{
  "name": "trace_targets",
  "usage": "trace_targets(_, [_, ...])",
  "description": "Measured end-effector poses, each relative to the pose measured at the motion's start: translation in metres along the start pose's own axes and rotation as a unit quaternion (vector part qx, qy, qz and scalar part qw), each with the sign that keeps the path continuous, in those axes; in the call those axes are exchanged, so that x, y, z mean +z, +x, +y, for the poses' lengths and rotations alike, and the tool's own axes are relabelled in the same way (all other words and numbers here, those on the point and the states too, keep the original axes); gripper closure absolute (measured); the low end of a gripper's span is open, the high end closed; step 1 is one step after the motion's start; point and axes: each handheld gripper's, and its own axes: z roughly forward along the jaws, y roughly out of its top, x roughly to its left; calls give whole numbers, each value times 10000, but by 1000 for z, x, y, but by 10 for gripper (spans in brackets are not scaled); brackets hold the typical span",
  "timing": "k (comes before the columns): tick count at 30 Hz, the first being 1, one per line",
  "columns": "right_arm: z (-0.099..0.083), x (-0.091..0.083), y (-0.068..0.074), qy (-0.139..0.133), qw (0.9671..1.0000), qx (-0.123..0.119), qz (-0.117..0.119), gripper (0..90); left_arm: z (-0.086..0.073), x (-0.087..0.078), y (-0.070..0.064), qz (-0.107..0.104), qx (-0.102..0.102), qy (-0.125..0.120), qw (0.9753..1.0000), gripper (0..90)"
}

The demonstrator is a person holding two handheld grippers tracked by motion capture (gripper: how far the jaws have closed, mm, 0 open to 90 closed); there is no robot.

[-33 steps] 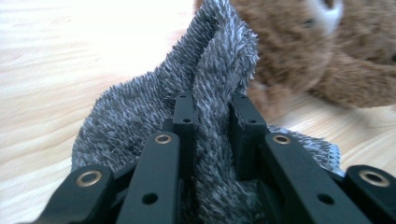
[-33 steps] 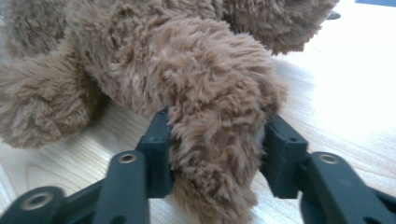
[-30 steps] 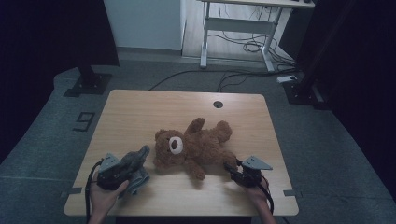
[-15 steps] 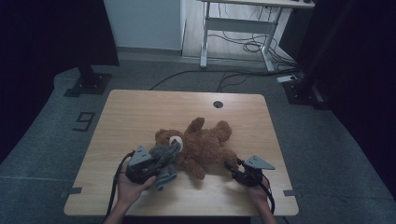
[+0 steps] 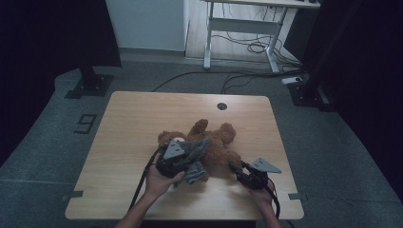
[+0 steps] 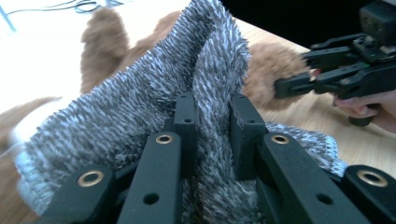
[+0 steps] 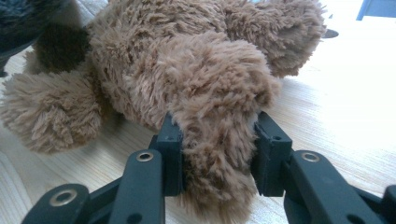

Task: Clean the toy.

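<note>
Nearest you, at the table's (image 5: pixel 119 118) six o'clock edge, your two forearms come in, cut off by the frame's bottom. Your left gripper (image 5: pixel 177 160) is clamped on one grey shaggy cloth (image 5: pixel 194 156); in the left gripper view a fold of that cloth (image 6: pixel 205 93) stands pinched between the jaws and spreads so wide that it hides most of what lies behind it. Your right gripper (image 5: pixel 237 170), at about five o'clock on the table, grips one paw of the single brown teddy bear (image 5: pixel 216 142); in the right gripper view the jaws press the plush limb (image 7: pixel 215 116) from both sides, and its tip hangs down between them.

From above, the cloth lies over the bear's head end, so you see little of the face beyond a pale patch. The bear itself lies at the table's centre, slightly toward six o'clock, limbs splayed toward twelve and two o'clock.

Farther off, at twelve o'clock, one round dark cable hole (image 5: pixel 222 106) sits in the tabletop. Beyond the table, one white desk frame (image 5: pixel 237 28) stands over loose cables (image 5: pixel 247 47) too tangled to count.
</note>
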Motion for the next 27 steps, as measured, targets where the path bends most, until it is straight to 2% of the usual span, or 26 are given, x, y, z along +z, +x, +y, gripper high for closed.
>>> trace_targets(3, [1,0,0,-13,10000,11,13,620,9,15,-14,-223,134,-28,9997,755])
trace_targets(7, [2,-2,0,-10,10000,5,34,621,17,40,-30,-353,269,110,9990,755])
trace_targets(11, [1,-2,1,-16,10000,4,56,628,17,65,-42,-326,374,205,9986,755])
trace_targets(16, [0,-1,-2,33,9999,59,121,648,5,90,-54,-233,517,323,9979,755])
trace_targets(21, [-3,-2,-4,38,9997,155,197,660,-6,85,-50,-237,314,240,9989,756])
trace_targets(24, [-3,-2,-5,6,9996,165,222,663,-12,77,-47,-116,365,202,9991,755])
trace_targets(27, [-3,-3,-5,0,9996,144,239,663,-19,68,-40,-62,309,175,9994,754])
